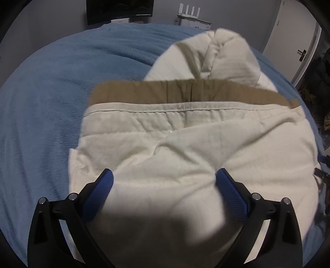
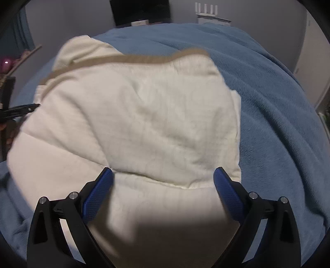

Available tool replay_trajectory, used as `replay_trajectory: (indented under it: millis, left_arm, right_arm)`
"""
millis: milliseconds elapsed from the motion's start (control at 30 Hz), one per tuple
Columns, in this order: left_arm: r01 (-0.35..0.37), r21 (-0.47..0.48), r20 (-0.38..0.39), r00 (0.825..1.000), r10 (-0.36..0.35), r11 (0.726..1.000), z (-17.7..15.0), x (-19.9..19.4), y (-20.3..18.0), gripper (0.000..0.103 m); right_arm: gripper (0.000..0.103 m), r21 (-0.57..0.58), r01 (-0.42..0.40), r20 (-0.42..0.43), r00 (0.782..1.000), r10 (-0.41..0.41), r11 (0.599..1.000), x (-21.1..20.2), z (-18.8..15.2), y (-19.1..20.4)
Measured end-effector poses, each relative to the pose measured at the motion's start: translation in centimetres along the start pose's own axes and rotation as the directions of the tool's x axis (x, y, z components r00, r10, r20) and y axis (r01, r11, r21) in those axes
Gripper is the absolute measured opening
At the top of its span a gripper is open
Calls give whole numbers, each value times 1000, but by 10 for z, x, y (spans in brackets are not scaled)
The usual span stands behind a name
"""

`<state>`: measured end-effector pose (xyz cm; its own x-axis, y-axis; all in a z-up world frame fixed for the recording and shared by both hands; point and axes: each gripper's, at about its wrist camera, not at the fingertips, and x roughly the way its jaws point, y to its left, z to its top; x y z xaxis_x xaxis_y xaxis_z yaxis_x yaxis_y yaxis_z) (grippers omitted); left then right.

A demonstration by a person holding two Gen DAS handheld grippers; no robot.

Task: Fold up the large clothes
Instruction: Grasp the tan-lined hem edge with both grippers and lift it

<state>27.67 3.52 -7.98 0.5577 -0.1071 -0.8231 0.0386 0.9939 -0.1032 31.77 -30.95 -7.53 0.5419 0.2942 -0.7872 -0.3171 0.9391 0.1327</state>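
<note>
Blue blanket [image 1: 51, 92] under a puffy cream jacket [image 1: 185, 144], tan lining strip [image 1: 165, 93] showing, folded over. Left gripper [image 1: 164, 175] and right gripper [image 2: 163, 174] both spread wide around fabric.

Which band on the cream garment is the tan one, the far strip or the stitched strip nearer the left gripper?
The far strip is tan; the nearer stitched strip is cream like the rest of the garment.

Garment [image 1: 185, 144] on the bed [image 1: 51, 92], monitor [image 1: 119, 10] behind
</note>
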Motion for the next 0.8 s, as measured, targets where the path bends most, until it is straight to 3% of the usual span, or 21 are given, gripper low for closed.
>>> replay_trajectory:
  millis: [133,267,367,467,667,800]
  left_arm:
    - [-21,3,64,998,20,1000,-5,-38,30,96]
    - [-41,-65,28,999,43,997,-22,-34,64,95]
    - [15,-152,20,1000,-12,988,-28,-16,78,88]
    - [-7,-97,36,999,11,995,-23,-3,80,74]
    - [149,-95,21,989,-148,984,-16,19,94,58]
    - [299,-168,-1,953,-303,939,-29,24,118,58]
  right_arm:
    - [94,42,5,90,996,-9,999,-26,25,-29]
    - [94,116,76,90,992,-87,990,-12,38,-67]
    - [90,180,62,48,996,-72,982,12,43,-86]
    - [85,213,29,28,999,-35,977,31,42,-98]
    - [61,250,-98,9,995,99,963,47,31,-106]
    - [58,259,-159,-25,985,171,953,40,24,-110]
